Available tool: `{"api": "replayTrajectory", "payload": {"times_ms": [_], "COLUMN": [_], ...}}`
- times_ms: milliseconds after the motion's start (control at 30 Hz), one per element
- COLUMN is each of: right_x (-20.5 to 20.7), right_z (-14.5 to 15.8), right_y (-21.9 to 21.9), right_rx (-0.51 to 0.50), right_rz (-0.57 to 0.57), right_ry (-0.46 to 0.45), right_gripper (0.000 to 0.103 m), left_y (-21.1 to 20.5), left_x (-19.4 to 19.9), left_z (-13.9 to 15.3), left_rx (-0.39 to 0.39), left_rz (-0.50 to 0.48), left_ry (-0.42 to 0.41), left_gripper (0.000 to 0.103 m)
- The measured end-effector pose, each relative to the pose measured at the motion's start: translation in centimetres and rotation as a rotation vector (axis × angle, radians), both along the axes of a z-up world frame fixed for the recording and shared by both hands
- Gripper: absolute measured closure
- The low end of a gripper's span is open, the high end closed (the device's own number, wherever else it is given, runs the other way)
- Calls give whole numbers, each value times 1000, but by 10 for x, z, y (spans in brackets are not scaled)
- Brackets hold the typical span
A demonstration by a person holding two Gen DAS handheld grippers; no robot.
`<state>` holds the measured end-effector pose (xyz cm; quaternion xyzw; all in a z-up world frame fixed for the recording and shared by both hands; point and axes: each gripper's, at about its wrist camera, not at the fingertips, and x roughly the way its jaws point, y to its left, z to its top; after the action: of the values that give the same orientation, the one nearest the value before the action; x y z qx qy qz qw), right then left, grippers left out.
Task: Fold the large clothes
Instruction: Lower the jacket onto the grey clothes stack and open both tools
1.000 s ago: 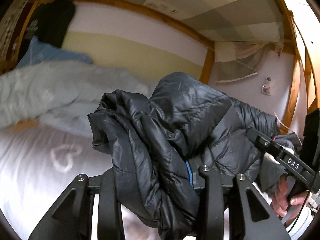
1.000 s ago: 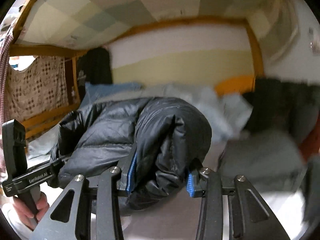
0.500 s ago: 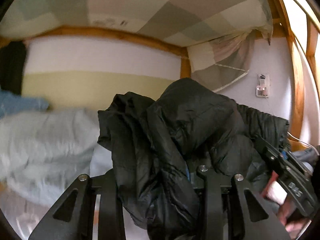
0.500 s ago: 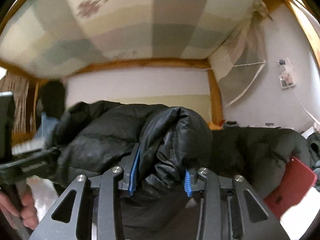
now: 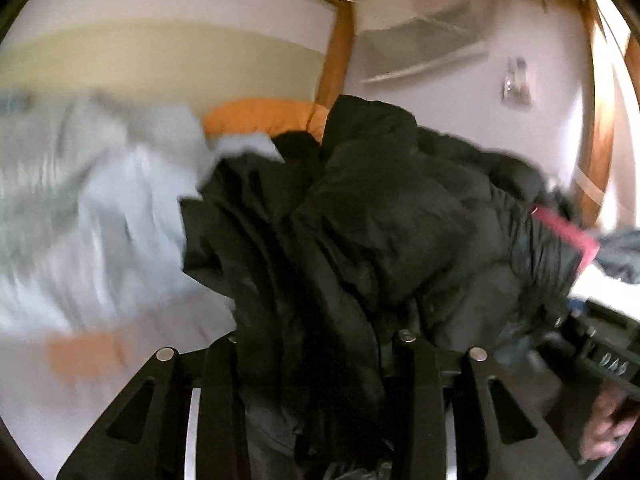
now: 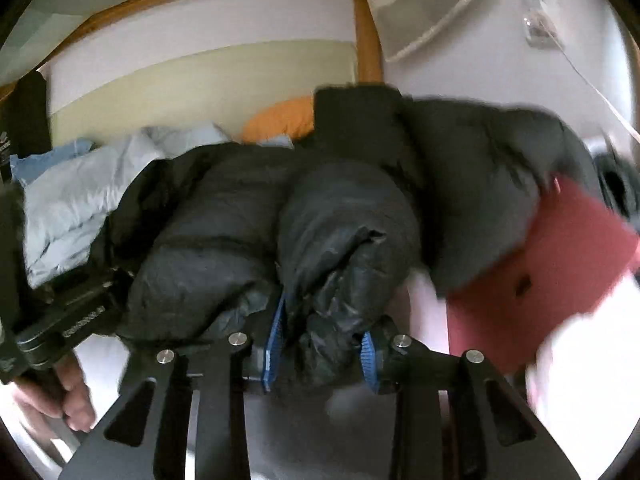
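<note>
Beside red laptop (image 6: 560,256) now, jacket (image 6: 248,240).

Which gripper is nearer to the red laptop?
Right. The right gripper holds the jacket beside the red laptop; the left gripper grips the jacket's other end, farther away.

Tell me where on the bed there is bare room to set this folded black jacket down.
Bare white sheet shows just ahead of the right gripper, between the held black jacket and the red laptop. More sheet lies near the light blue duvet. The far right is crowded: another dark jacket piles there, overlapping the laptop.
</note>
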<state>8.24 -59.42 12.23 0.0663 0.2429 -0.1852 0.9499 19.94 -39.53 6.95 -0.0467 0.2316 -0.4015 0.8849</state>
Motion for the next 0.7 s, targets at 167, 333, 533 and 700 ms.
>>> {"api": "replayTrajectory", "payload": {"times_ms": [167,333,533,700], "right_x": [-46,-68,-72,-14], "right_z": [9,13,26,-3], "right_y": [5,-5,-23,-74], "right_rx": [-46,19,59,367], "right_rz": [-40,-95,-90,-24], "right_ry": [8,-44,-235,-135], "right_gripper": [72,71,1,20], "left_y": [28,22,17,19], "left_x": [-3,-15,-4,18], "left_z": [18,43,28,18], "left_rx": [-25,72,103,84], "left_rz": [-83,-178,-61,-43], "left_ry": [92,15,57,130], "left_gripper": [70,65,46,43]}}
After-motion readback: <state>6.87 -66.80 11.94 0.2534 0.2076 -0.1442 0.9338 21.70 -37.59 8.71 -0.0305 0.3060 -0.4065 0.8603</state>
